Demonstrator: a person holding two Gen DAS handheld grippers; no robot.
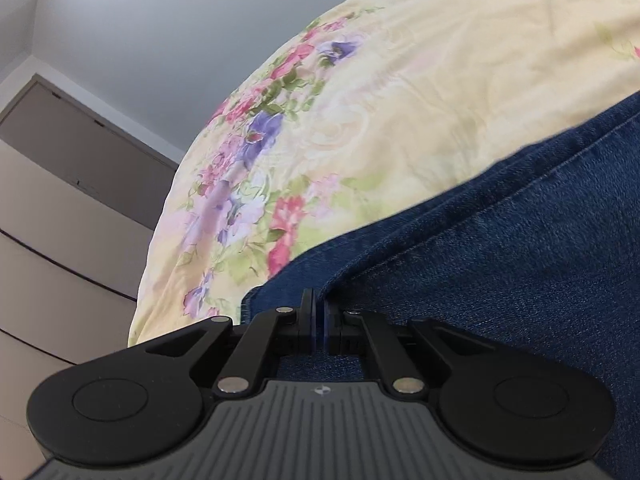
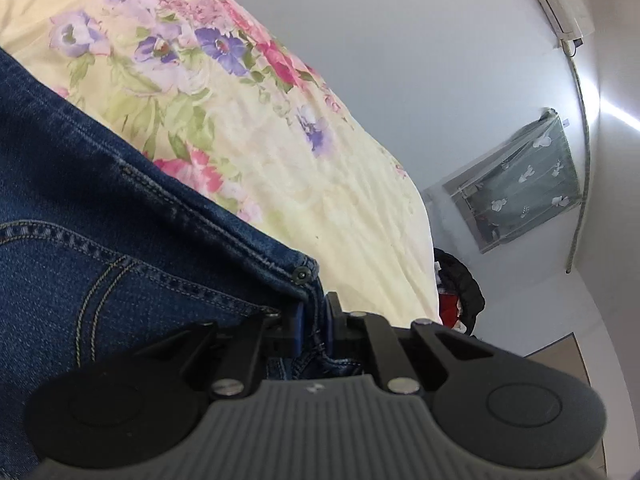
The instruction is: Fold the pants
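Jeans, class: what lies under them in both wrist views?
The jeans rest on a floral bedspread that continues beyond them. What the denim covers is hidden.

We find no readable text, label, brand or number in either wrist view. We note only a small round emblem, without letters, on the grey ribbed body of the left gripper [image 1: 320,312] housing.

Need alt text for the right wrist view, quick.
The right gripper has its jaws shut on the edge of the blue jeans, near a rivet. The jeans lie on a floral bedspread, with a white wall behind.
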